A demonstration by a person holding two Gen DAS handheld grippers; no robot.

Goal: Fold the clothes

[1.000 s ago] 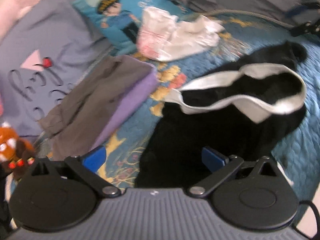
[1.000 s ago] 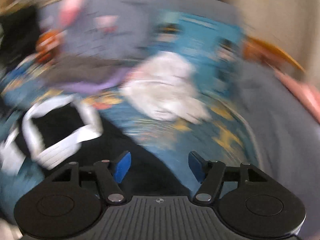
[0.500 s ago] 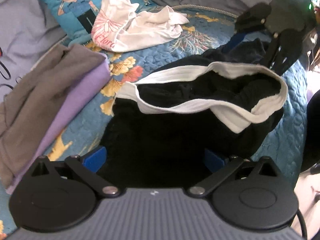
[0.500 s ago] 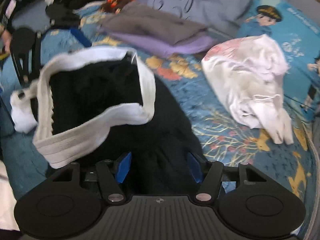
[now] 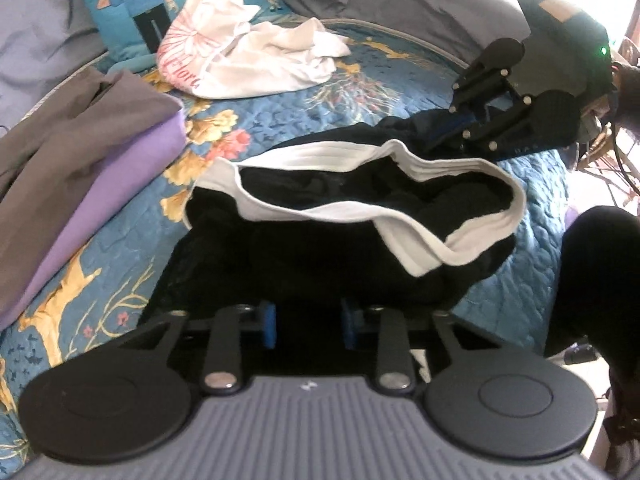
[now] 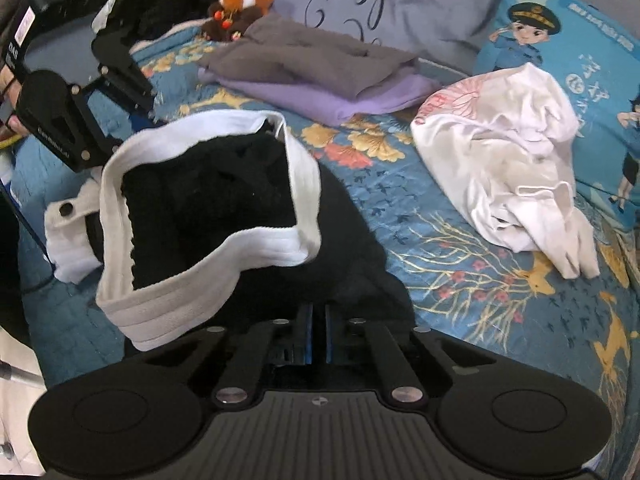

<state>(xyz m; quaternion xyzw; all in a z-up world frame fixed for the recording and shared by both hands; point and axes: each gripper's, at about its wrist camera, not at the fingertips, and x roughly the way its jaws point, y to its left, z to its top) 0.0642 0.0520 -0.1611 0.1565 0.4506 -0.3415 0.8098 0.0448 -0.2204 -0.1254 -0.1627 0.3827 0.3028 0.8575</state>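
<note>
Soft daylight, fisheye-warped edges, mild blur

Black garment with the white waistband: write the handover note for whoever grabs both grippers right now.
Left gripper: shut on the black garment at its near edge.
Right gripper: shut on the same garment, at another edge.
Garment lies rumpled on the blue quilt, white waistband gaping open; not yet folded.
Done: grey and purple folded stack.
Left: fold the black garment, then the crumpled white garment.
</note>
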